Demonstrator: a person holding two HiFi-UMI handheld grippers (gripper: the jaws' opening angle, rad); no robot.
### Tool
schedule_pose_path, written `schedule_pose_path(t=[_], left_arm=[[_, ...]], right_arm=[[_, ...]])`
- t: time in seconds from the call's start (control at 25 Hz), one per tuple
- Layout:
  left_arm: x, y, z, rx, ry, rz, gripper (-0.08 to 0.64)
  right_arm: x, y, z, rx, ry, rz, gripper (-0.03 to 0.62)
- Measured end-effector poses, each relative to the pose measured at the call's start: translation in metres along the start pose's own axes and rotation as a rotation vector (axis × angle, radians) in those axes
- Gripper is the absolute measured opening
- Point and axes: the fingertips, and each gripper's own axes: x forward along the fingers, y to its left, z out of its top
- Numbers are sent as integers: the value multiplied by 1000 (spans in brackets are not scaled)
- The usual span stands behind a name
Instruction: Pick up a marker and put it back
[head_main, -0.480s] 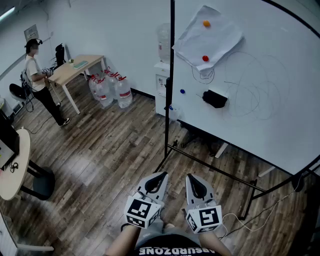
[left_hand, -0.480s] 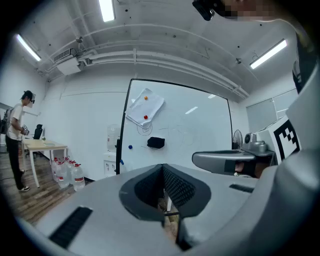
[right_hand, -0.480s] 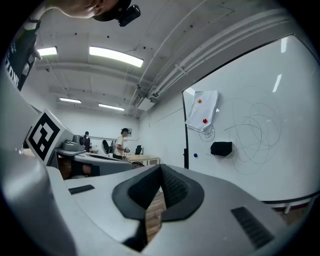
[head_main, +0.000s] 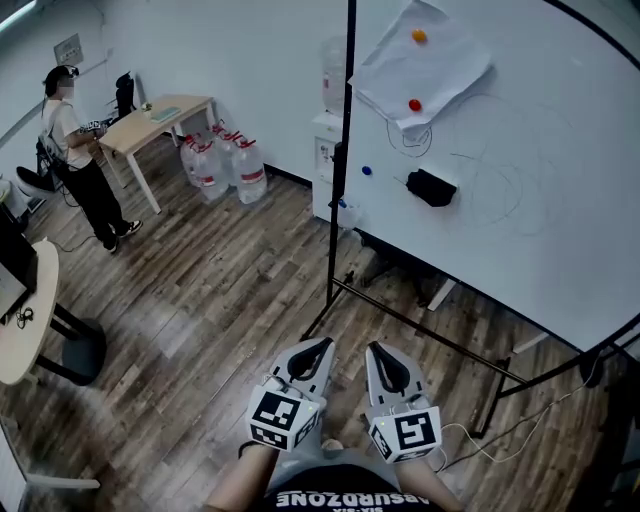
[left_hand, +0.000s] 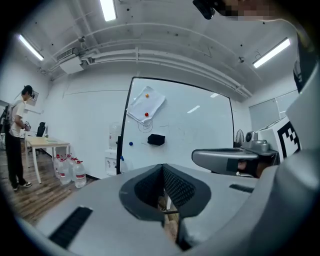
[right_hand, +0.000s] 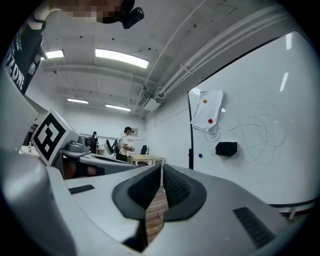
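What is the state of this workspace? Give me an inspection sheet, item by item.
Surface: whiteboard on a stand, scribbled lines on it; wooden floor below.
Job's things: no marker can be made out.
Clutter: black eraser, blue magnet, and a paper sheet under an orange magnet and a red magnet, all on the board.
Grippers: left gripper and right gripper shut, empty, held low side by side, away from the board.
Cables: white cable on the floor by the stand's foot.
Surroundings: person standing by a table, water bottles, water dispenser.
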Motion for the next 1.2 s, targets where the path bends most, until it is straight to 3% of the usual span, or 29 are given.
schedule_pose_path(t=[0.24,0.48,1.2], left_arm=[[25,19,4,-18,-9,-13,8],[58,64,4,-32,6,-8,8],[176,197,18,-27,52,-81,8]], right_arm=[[27,-20,4,-21,-11,-17,18],[75,-40,8,-44,-14,-19,223],[239,-113,-4,-38,26,-124,233]])
